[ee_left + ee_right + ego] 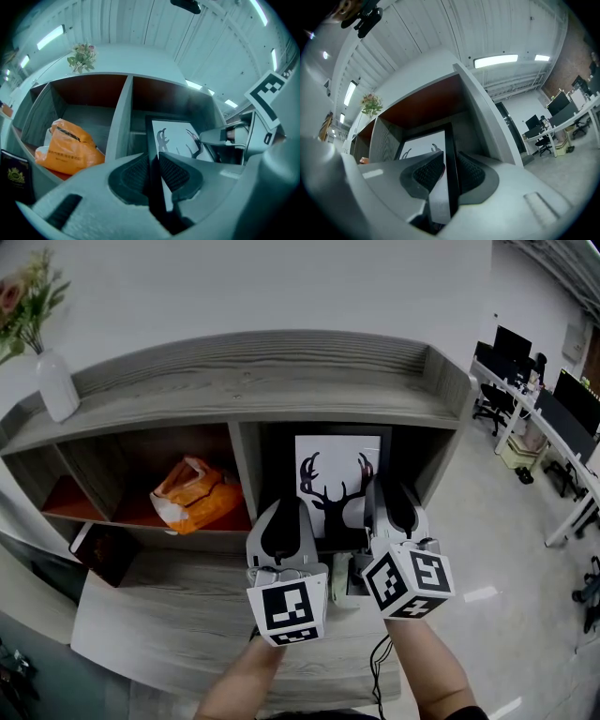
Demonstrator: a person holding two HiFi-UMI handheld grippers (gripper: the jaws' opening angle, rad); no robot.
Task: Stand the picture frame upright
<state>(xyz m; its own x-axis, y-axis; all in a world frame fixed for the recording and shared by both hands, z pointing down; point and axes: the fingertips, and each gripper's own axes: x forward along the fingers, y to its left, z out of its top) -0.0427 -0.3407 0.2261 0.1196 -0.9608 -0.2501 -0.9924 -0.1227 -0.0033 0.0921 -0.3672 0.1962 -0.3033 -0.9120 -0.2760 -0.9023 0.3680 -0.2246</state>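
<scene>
Shelf cubby (277, 463): upright blk frame (339, 450), deer print (333, 491)

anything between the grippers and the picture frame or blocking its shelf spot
Nothing visible. The left gripper and right gripper each have the picture frame between their jaws; the orange bag lies in the next compartment.

The right box of the shelf (441, 413) is mostly filled by the picture frame (337, 479). The left gripper (284, 512) is hemmed in by the middle wall (246, 474), and the right gripper (384, 488) by the side wall (424, 465). Part of the left box is taken up by an orange bag (192, 495), with room left above it. The top board (262, 381) is blocked only by a vase (56, 385) at the left. Open room is found on the front ledge (178, 596), beside a dark book (105, 551).
</scene>
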